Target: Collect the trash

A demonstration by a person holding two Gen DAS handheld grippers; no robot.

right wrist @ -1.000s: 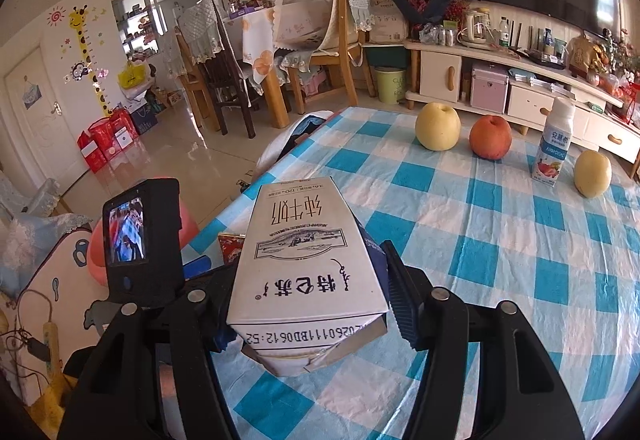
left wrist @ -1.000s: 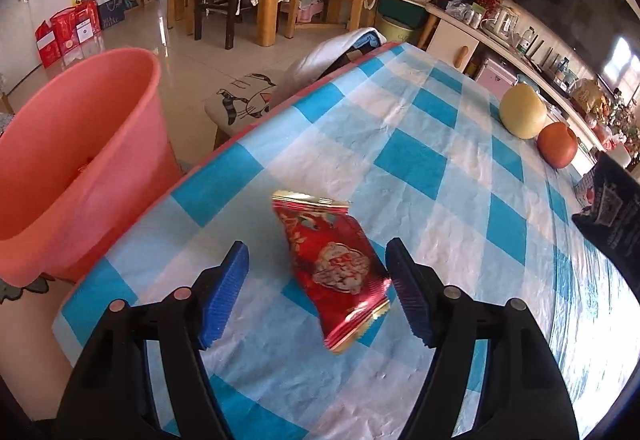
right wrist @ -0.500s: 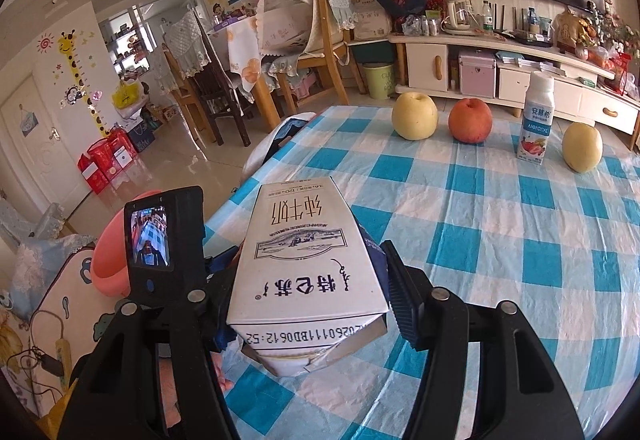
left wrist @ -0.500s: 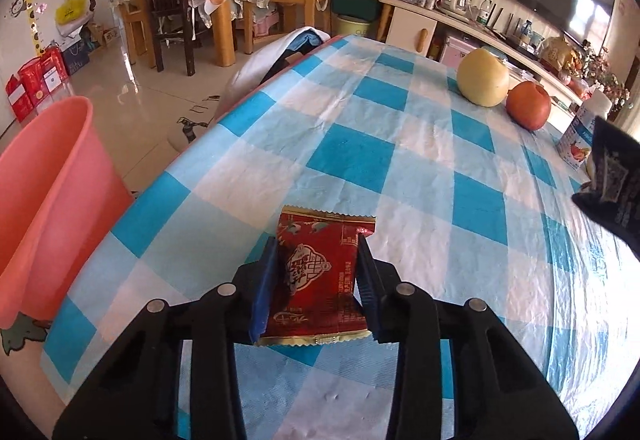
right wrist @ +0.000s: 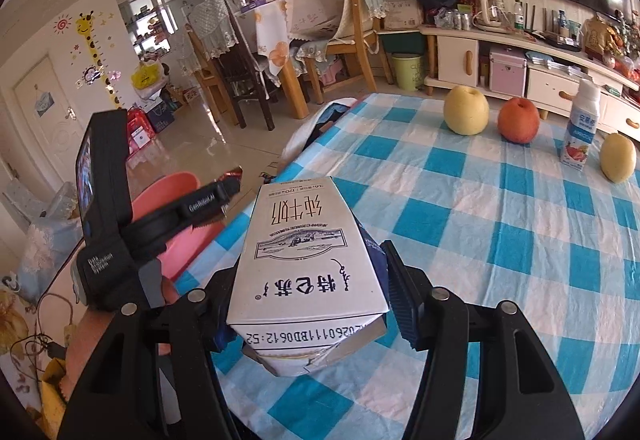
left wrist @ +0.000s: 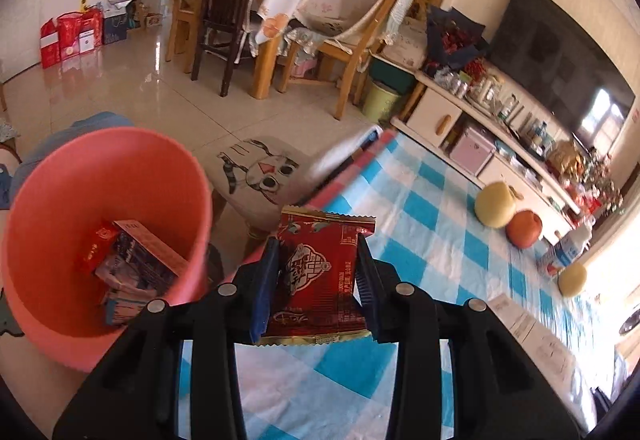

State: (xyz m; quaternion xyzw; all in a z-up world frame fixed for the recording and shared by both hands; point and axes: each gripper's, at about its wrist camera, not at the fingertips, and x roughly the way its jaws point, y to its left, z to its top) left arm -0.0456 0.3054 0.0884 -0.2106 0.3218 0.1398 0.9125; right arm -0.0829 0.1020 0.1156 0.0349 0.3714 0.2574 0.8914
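Gripping crinkly foil snack wrapper [left wrist: 318, 272], L gripper [left wrist: 318, 280], round pink plastic bin [left wrist: 176, 175]

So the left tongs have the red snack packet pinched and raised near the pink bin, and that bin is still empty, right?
Not quite. The left tongs do pinch the red snack packet near the pink bin, but the bin is not empty: the left wrist view shows cartons and a red wrapper already lying inside it.
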